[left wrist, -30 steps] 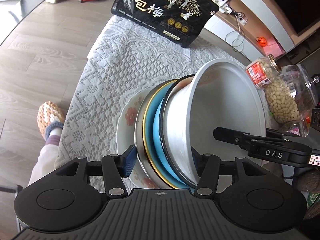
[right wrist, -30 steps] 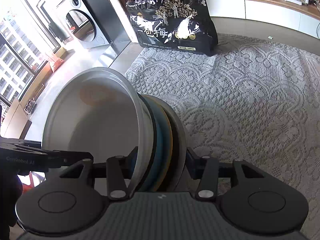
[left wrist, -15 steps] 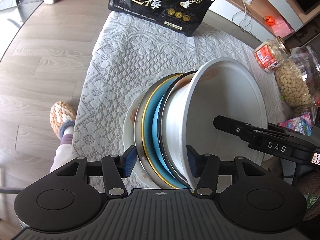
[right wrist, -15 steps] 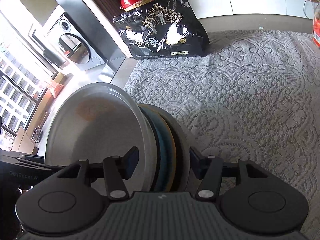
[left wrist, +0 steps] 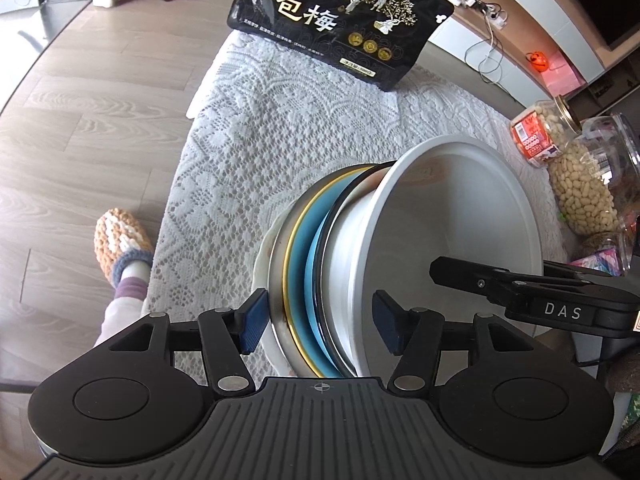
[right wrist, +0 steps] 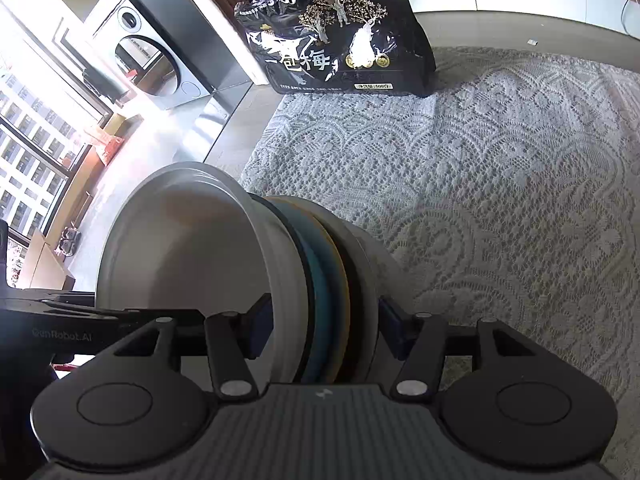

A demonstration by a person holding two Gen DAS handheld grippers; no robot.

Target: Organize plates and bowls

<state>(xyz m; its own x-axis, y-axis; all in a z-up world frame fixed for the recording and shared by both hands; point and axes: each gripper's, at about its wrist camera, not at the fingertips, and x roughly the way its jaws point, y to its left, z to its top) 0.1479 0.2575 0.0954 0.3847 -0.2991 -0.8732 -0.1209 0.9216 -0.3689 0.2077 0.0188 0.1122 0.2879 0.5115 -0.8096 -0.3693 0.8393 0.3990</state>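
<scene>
A nested stack of dishes (left wrist: 320, 280) sits at the near edge of the bench (left wrist: 280, 140), which is covered by a white lace cloth (right wrist: 500, 180). From the bottom the stack runs: a white floral plate (left wrist: 262, 256), a steel dish (left wrist: 278, 264), a gold-rimmed blue plate (left wrist: 298, 272), a dark-rimmed dish (left wrist: 326, 248), and a large white bowl (left wrist: 460, 232) on top.

The left gripper (left wrist: 318, 326) straddles the stack's rim. Its jaws have just been opening; the left pad lies against the steel dish while the right pad stands clear of the white bowl, so nothing is clamped.

The right gripper (right wrist: 324, 328) straddles the opposite rim. Its jaws have also widened in the last second, and gaps show beside both pads, so it grips nothing.

A black snack bag (left wrist: 340, 20) stands at the far edge. Jars of peanuts (left wrist: 580, 184) stand along the right edge. A slippered foot (left wrist: 120, 240) rests on the wooden floor by the left edge.
</scene>
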